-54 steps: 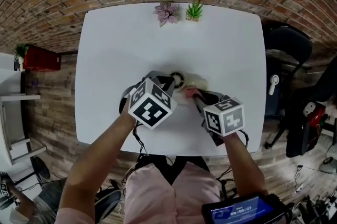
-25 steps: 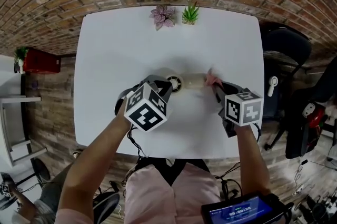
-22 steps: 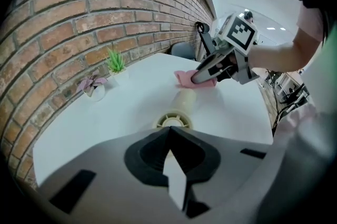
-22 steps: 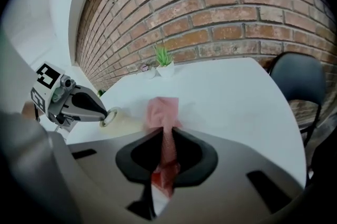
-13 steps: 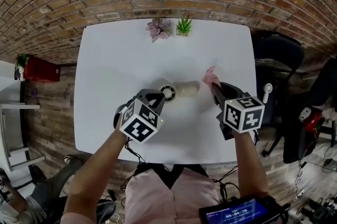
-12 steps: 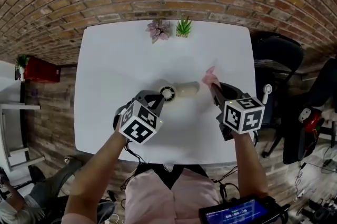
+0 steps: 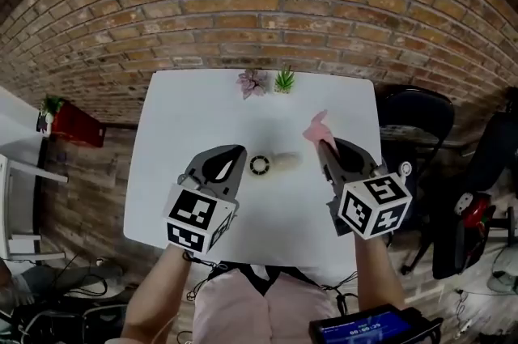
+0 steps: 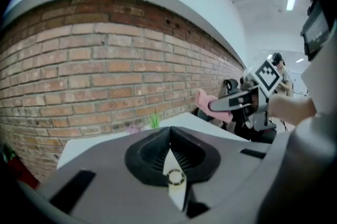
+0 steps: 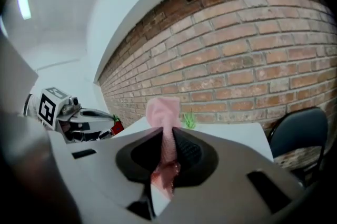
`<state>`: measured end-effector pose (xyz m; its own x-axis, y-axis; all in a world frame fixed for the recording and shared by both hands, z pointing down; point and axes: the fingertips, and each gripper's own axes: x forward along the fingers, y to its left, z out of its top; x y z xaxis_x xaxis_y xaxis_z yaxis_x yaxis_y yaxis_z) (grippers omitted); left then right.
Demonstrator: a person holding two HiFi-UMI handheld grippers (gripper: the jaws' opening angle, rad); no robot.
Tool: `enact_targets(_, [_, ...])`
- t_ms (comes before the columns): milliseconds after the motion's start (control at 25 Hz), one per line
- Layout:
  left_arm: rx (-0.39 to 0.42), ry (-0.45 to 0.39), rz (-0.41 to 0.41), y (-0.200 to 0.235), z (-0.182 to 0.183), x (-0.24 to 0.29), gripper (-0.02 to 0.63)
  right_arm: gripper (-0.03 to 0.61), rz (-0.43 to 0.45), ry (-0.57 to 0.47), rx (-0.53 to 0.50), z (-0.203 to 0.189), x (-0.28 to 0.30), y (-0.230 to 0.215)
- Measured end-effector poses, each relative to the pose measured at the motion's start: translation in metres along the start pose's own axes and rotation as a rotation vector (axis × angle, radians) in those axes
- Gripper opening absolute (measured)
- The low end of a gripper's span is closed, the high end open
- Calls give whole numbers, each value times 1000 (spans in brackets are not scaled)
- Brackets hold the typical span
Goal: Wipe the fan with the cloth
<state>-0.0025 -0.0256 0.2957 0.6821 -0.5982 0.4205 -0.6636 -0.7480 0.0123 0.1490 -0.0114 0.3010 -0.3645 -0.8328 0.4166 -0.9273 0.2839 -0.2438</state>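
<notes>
Left gripper (image 7: pixel 234 150) jaws together, empty; right gripper (image 7: pixel 323 145) clamped on cloth (image 7: pixel 316 126); fan (image 7: pixel 270 163) lies unheld on table (image 7: pixel 186 116) between them, so wiping may skid it.

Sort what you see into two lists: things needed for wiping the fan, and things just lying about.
For the job: fan; pink cloth, clamped in the right gripper.
Lying about: purple plant; green plant; black chair.
</notes>
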Motion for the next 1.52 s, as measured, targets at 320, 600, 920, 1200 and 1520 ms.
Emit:
enact_targets(320, [-7, -369, 191, 8, 129, -60, 11, 40, 70, -251, -157, 97, -36, 65])
enact_targets(600, [50, -495, 348, 14, 171, -100, 11, 40, 29, -355, -268, 131, -59, 87])
enact_targets(920, [59, -505, 371, 9, 171, -104, 11, 35, 36, -349, -286, 121, -57, 89])
enact_targets(1200, [75, -508, 373, 1, 171, -102, 11, 35, 55, -353, -276, 118, -58, 87])
enact_targets(1520, [86, -504, 366, -6, 171, -99, 11, 35, 59, -354, -279, 116, -59, 87])
